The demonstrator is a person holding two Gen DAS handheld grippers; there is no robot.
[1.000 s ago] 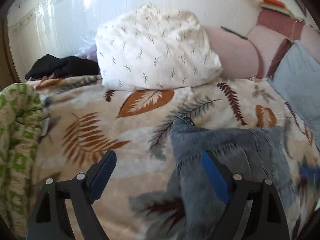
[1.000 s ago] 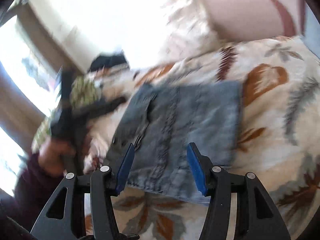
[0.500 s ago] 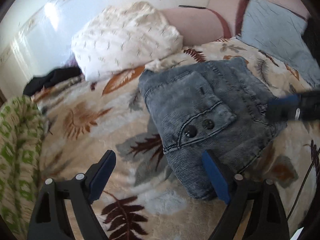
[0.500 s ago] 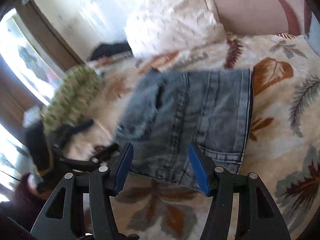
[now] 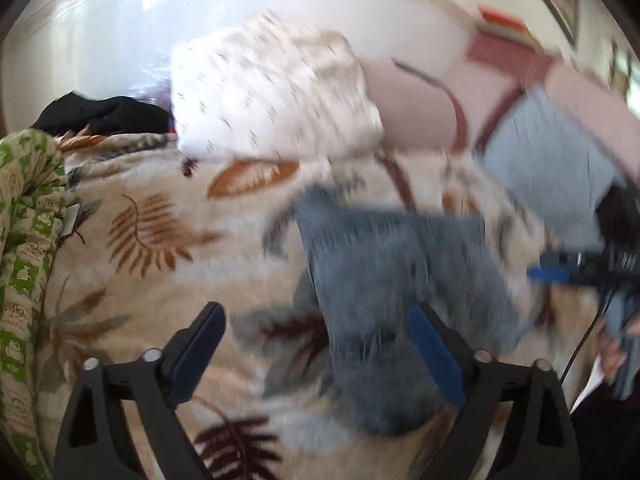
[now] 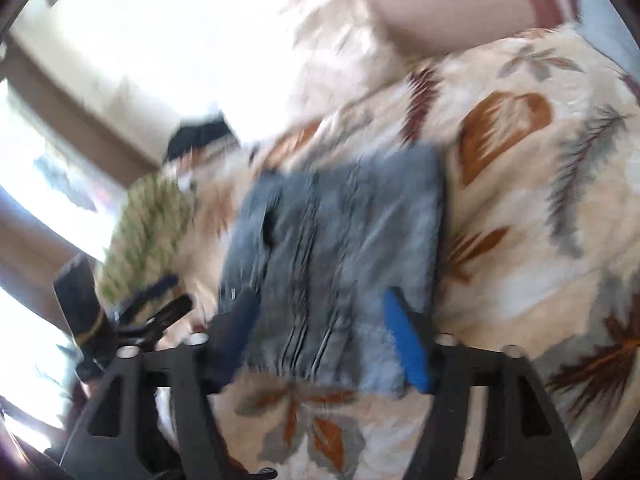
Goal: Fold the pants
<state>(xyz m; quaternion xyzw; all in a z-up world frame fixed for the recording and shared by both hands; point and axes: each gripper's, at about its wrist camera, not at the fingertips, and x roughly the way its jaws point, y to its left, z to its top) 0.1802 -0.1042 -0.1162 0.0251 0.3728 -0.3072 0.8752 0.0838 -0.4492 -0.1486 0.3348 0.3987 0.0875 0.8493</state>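
Right wrist view: the right gripper has just spread its fingers wide, and the pants, a compact denim bundle, lie free on the bed at frame centre. In the left view the left gripper has also opened a little further and holds nothing. With both grippers clear of the cloth, the folding looks finished or nearly so.
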